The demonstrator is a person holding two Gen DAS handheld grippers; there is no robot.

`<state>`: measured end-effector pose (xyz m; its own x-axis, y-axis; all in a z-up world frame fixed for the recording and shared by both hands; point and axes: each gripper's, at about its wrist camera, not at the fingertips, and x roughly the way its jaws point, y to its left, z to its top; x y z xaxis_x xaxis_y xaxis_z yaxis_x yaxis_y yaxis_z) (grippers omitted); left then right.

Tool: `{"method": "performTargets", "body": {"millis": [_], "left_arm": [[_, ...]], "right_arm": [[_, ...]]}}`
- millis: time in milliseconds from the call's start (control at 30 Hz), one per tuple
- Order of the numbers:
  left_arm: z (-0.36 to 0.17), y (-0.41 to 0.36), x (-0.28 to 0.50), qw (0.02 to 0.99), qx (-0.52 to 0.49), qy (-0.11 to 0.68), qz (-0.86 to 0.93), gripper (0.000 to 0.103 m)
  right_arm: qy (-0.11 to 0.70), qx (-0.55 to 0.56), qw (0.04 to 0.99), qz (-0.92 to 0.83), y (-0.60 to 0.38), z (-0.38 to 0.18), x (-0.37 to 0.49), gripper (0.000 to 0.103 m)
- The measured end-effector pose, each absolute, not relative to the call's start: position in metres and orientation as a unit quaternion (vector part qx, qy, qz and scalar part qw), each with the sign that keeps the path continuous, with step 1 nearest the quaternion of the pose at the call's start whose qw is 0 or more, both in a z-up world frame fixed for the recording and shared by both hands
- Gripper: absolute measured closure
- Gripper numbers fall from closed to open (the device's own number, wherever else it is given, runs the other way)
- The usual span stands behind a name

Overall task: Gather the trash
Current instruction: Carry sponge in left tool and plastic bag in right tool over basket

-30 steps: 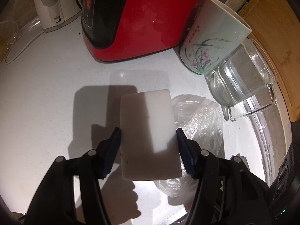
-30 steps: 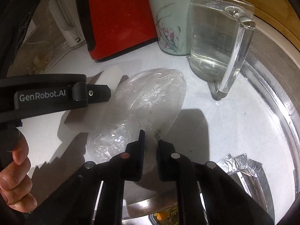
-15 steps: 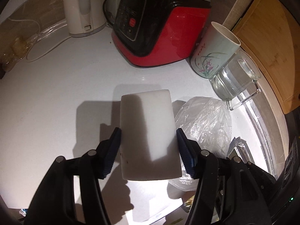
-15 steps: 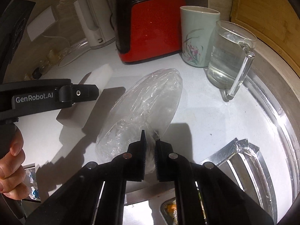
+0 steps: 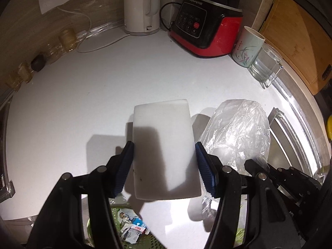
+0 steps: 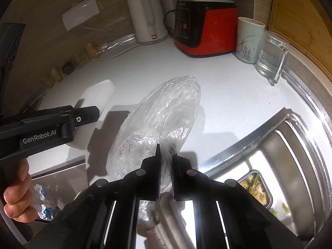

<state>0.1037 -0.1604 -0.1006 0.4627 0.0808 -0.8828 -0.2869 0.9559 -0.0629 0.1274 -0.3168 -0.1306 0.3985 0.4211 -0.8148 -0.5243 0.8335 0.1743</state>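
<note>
Left gripper [image 5: 164, 164]: your blue pads press both long sides of the white foam block [image 5: 164, 145]; the jaws stand wide, filled by the block, which is held off the white countertop [image 5: 83, 103].
Right gripper [image 6: 165, 170]: nearly closed, pinching a thin fold of the clear plastic bag [image 6: 161, 120]; the rest of the bag balloons out ahead of the fingers.
Trash bin [image 5: 132, 228]: the green basket with wrappers in it sits low at the near edge, below the counter lip and mostly hidden by your left gripper.
Risk, bag: you hold only a sliver of film. It is slick and light, so a quick swing could pull it free, likely toward the steel sink [image 6: 280, 155] on the right, where a food tray [image 6: 257, 188] lies.
Risk, block: the foam looks smooth and compressible; if you ease the squeeze early it may drop on the counter, not in the basket.
Risk, crowding: both grippers are just beside each other, so the bag could catch on the left one.
Risk, far right: the glass mug [image 6: 271, 60] and floral cup [image 6: 249, 39] stand well apart from you now; avoid sweeping that way.
</note>
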Motion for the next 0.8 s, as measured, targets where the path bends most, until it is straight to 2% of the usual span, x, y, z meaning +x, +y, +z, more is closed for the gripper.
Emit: {"method": "performTargets", "body": {"millis": [467, 800], "left_arm": [[-0.108, -0.091, -0.066, 0.858, -0.053, 0.51, 0.029, 0.045], [-0.146, -0.051, -0.141, 0.848, -0.031, 0.529, -0.006, 0.045]], "right_arm": [[0.483, -0.016, 0.852, 0.204, -0.255, -0.146, -0.071, 0.094], [0.519, -0.039, 0.839, 0.158, -0.216, -0.205, -0.157, 0.094]]}}
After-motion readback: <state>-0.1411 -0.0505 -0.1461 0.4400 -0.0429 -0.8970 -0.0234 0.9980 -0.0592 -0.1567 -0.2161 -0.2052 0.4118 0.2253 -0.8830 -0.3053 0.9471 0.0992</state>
